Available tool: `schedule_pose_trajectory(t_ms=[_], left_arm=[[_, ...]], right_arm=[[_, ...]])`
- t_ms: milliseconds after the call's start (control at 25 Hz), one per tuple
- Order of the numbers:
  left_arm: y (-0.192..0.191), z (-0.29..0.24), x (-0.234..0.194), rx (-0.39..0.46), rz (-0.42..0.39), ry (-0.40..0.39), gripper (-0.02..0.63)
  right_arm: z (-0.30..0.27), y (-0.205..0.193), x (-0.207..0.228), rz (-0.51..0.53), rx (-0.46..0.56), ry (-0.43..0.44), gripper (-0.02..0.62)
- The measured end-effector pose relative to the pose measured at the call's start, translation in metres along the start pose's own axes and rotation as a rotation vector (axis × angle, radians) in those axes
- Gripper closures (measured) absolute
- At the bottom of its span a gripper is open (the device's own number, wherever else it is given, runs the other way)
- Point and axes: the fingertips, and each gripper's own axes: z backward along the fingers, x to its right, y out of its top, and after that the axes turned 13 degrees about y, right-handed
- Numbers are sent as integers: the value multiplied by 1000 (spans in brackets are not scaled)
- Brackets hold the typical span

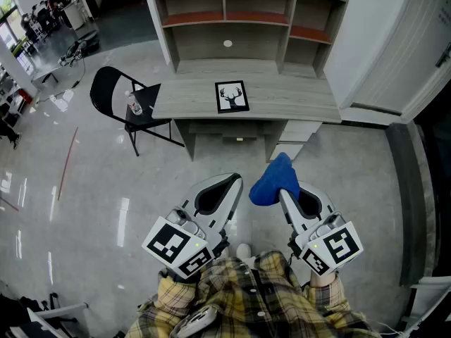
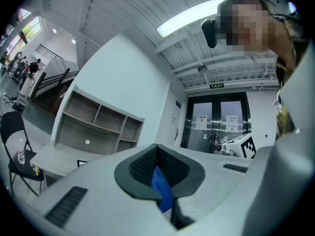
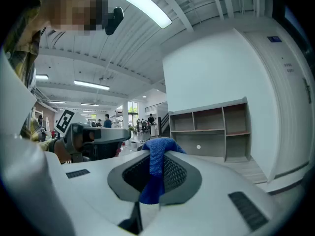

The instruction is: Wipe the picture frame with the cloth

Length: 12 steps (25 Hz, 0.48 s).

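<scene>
The picture frame (image 1: pixel 232 96), black with a deer print, lies flat on the grey desk (image 1: pixel 296 98) well ahead of both grippers. My right gripper (image 1: pixel 283 192) is shut on the blue cloth (image 1: pixel 273 183), which bunches up over its tips; in the right gripper view the cloth (image 3: pixel 155 161) hangs between the pads of that gripper (image 3: pixel 156 173). My left gripper (image 1: pixel 224 183) hovers beside it, jaws shut, with nothing hanging from it. In the left gripper view a thin blue sliver shows in the slit of the left gripper (image 2: pixel 158 173); what it is I cannot tell.
An open shelf unit (image 1: pixel 243 16) stands on the desk's back. A black folding chair (image 1: pixel 113 94) with a water bottle (image 1: pixel 134 104) sits left of the desk. Desk drawers (image 1: pixel 296 136) are below right. Shiny floor lies between me and the desk.
</scene>
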Motion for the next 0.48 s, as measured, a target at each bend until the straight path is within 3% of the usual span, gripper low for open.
schedule_pose_trajectory(t_ms=[480], left_arm=[[0,-3,13,14,-21,50,600]], right_arm=[[31,-2,8,-27,42,3,554]])
